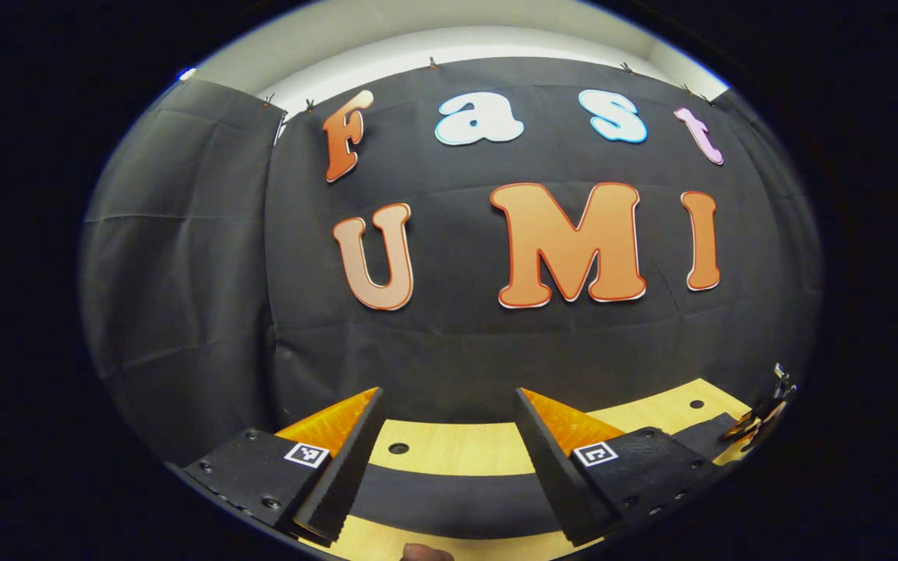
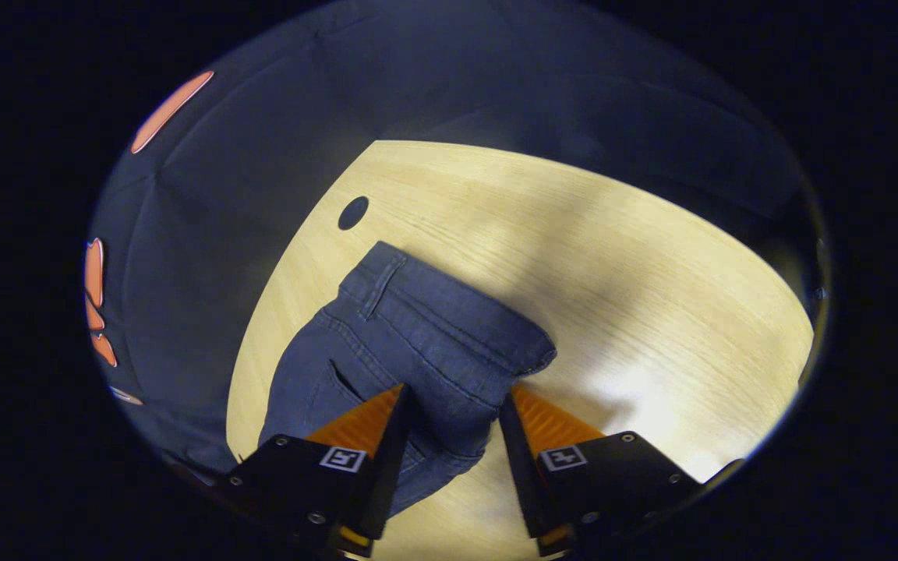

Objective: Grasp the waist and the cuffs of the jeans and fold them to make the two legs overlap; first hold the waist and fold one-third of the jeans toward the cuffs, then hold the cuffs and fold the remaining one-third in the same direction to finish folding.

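The black cloth wall [image 1: 449, 343] of the booth stands behind the worktop and takes most of the left gripper view. Below it lies the pale wooden worktop [image 2: 574, 257], which has a round dark hole [image 2: 353, 212] near its far left edge in the right gripper view. To the right of the jeans and beyond them, the wood is bare up to the curved far edge, so there is open room on that side. On the left side, the jeans reach close to the worktop edge beside the cloth.

The jeans [image 2: 410, 343] lie flat on the worktop in the right gripper view, with the waist turned toward the far edge. The waistband, a belt loop and a back pocket are visible. The legs run down out of the picture, under the tongs.

The right tongs [image 2: 453, 409] hang over the jeans near the waist, spread apart, with denim seen between the fingers; whether they touch the cloth, I cannot tell.

The left tongs [image 1: 449, 409] are also spread and hold nothing. They point toward the wall, above a dark strip [image 1: 449, 495] that crosses the worktop. A second small hole [image 1: 398, 448] shows in the wood between the fingers.
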### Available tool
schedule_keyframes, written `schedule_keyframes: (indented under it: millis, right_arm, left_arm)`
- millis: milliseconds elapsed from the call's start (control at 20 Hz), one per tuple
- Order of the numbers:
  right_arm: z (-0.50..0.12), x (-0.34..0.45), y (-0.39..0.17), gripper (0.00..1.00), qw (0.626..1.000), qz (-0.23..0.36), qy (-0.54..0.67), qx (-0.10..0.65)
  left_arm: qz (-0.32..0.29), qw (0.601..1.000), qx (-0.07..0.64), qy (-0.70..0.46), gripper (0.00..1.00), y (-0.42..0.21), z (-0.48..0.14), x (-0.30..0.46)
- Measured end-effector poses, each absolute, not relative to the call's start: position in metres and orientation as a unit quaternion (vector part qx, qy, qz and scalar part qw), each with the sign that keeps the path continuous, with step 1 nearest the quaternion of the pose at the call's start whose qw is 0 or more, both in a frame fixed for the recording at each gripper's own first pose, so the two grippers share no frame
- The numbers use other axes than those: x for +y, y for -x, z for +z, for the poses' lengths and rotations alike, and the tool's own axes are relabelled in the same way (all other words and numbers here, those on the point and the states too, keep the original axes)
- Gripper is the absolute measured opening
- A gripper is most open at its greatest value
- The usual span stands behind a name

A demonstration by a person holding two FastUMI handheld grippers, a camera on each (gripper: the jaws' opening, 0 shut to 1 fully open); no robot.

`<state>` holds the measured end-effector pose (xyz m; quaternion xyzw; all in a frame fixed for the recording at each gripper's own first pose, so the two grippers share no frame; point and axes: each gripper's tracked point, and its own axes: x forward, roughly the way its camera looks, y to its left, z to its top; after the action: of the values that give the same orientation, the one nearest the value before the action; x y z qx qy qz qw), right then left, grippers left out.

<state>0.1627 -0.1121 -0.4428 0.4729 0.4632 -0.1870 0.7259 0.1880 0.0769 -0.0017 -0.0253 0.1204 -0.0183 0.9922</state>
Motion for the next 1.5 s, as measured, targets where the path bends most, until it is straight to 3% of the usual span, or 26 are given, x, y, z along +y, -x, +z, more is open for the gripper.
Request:
schedule_keyframes:
  millis: [100,300,350,400,950,1500]
  right_arm:
    - [-0.444,-0.109,-0.172,0.33,0.710,-0.208,-0.512,0.437]
    - [-0.440,-0.109,-0.172,0.32,0.745,-0.200,-0.473,0.424]
    - [-0.436,-0.105,-0.171,0.32,0.737,-0.211,-0.482,0.424]
    - [-0.416,-0.106,-0.169,0.16,0.741,-0.207,-0.482,0.419]
    - [-0.285,-0.077,-0.174,0.15,0.858,-0.177,-0.364,0.316]
    - [-0.202,0.014,-0.188,0.14,0.919,-0.108,-0.255,0.281]
  left_arm:
    - [-0.022,0.990,0.133,0.042,0.99,-0.175,-0.010,0.058]
    - [-0.019,0.991,0.133,0.025,0.99,-0.154,-0.010,0.040]
    - [-0.020,0.991,0.134,0.020,0.99,-0.151,-0.010,0.037]
    - [-0.024,0.991,0.133,0.017,1.00,-0.149,-0.012,0.034]
    - [-0.068,0.990,0.117,0.026,0.99,-0.147,-0.015,0.063]
    - [-0.060,0.995,0.077,0.020,0.99,-0.149,-0.009,0.124]
